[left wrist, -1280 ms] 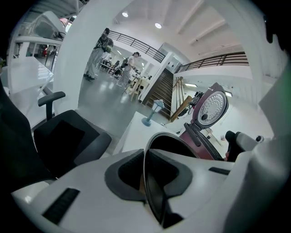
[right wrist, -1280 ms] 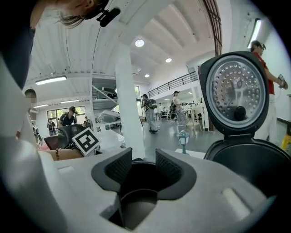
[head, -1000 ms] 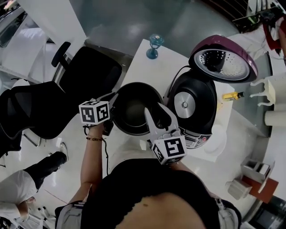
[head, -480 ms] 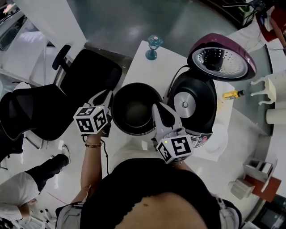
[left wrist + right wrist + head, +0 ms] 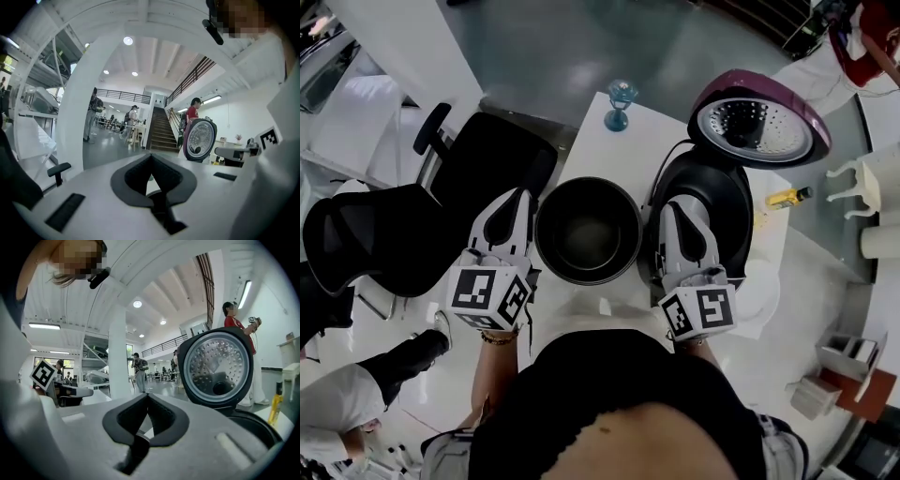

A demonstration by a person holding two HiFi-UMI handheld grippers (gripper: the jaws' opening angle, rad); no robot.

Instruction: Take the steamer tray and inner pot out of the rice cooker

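Pot (image 5: 588, 231): out of the cooker (image 5: 705, 199), upright on the white bench (image 5: 600, 141), just left of the cooker body. Dark wall, interior bare as seen from the head view. It sits between the two tongs.

Cooker: lid (image 5: 759, 122) stands open, with a purple shell and a perforated metal inner face turned toward the head camera. The same lid shows small in the left gripper view (image 5: 200, 139) and large in the right gripper view (image 5: 218, 365).

Left tongs (image 5: 521, 195): clenched, holding nothing. The jaws have just been closing. In the left gripper view the black pads (image 5: 136, 180) meet along one line with no object between them. The tip lies beside the pot's left rim, at the bench edge. Contact with the pot cannot be told from above.

Right tongs (image 5: 669, 208): clenched, holding nothing. The jaws have just been closing here too, and the pads (image 5: 130, 423) meet in the right gripper view. In the head view the tip lies over the cooker's left front part, just right of the pot, and the tongs point toward the lid.

Other items:
- A blue stemmed glass (image 5: 621, 99) stands at the far bench corner.
- A yellow item (image 5: 789, 198) lies right of the cooker.
- A white round piece (image 5: 761, 289) lies on the bench at the cooker's right front, partly behind the right marker cube; identity unclear.
- A black cord (image 5: 661, 164) runs along the cooker's left side.
- Black chairs (image 5: 492, 159) stand left of the bench.
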